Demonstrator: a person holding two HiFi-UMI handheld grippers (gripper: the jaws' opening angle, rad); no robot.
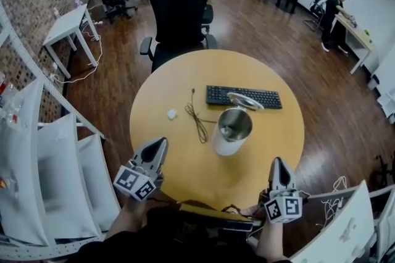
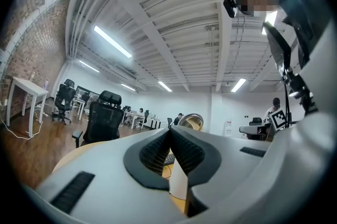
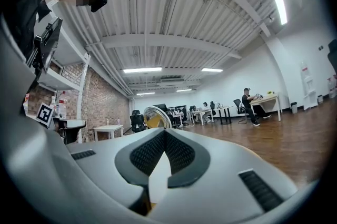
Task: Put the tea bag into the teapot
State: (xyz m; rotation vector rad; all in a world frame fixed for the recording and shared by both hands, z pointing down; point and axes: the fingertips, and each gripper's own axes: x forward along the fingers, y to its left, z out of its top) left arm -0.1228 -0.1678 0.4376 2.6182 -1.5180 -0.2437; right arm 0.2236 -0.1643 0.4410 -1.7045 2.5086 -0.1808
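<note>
The teapot point(image 1: 231, 130), a white pot with a steel rim and its round lid point(image 1: 245, 101) tipped open, stands on the round yellow table point(image 1: 271, 150) right of centre. The tea bag point(image 1: 171, 114), a small white square, lies on the table left of the pot. My left gripper point(image 1: 163, 141) hovers at the table's near left edge, shut and empty. My right gripper point(image 1: 278, 160) is at the near right edge, also shut with nothing held. In the left gripper view the pot's lid point(image 2: 190, 122) shows beyond the shut gripper point(image 2: 169, 129). The right gripper point(image 3: 164, 132) points at the lid point(image 3: 156, 116).
A black keyboard point(image 1: 244, 96) lies behind the teapot. A thin black cable point(image 1: 197, 118) runs between tea bag and pot. A black office chair point(image 1: 181, 12) stands at the table's far side. White shelving point(image 1: 37, 150) lines the left.
</note>
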